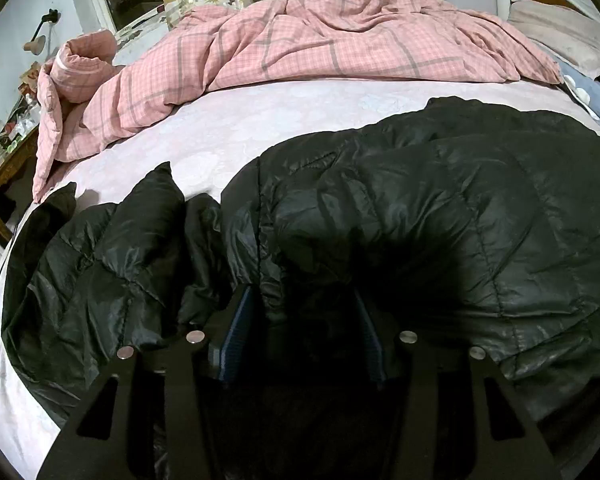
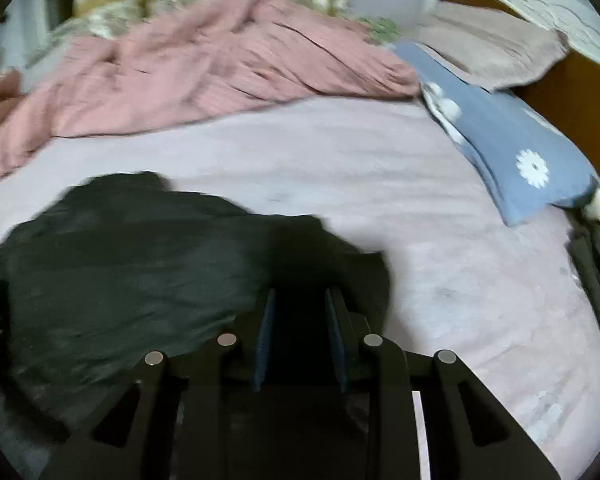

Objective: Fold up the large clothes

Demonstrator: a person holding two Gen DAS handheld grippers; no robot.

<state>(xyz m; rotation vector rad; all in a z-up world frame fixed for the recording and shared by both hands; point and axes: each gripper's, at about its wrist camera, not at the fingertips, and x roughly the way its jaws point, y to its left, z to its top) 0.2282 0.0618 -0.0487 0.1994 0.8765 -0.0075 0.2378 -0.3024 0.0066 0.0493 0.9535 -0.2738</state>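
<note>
A black quilted down jacket (image 1: 420, 208) lies spread over the near part of the pale pink bed sheet (image 1: 220, 120). One sleeve or side panel (image 1: 112, 248) trails to the left. My left gripper (image 1: 304, 296) points down into the jacket's near edge, with its blue pads closed on a thick fold of the fabric. In the blurred right wrist view the jacket (image 2: 120, 260) fills the lower left. My right gripper (image 2: 300, 292) has its pads narrowly set, with dark jacket cloth pinched between them at the garment's right end.
A rumpled pink checked quilt (image 1: 300, 40) is heaped across the far side of the bed. A blue daisy pillow (image 2: 500, 140) and a beige pillow (image 2: 492, 40) lie at the far right. Dark folded cloth (image 2: 596, 280) sits at the right edge. A cluttered bedside table (image 1: 4, 148) stands left.
</note>
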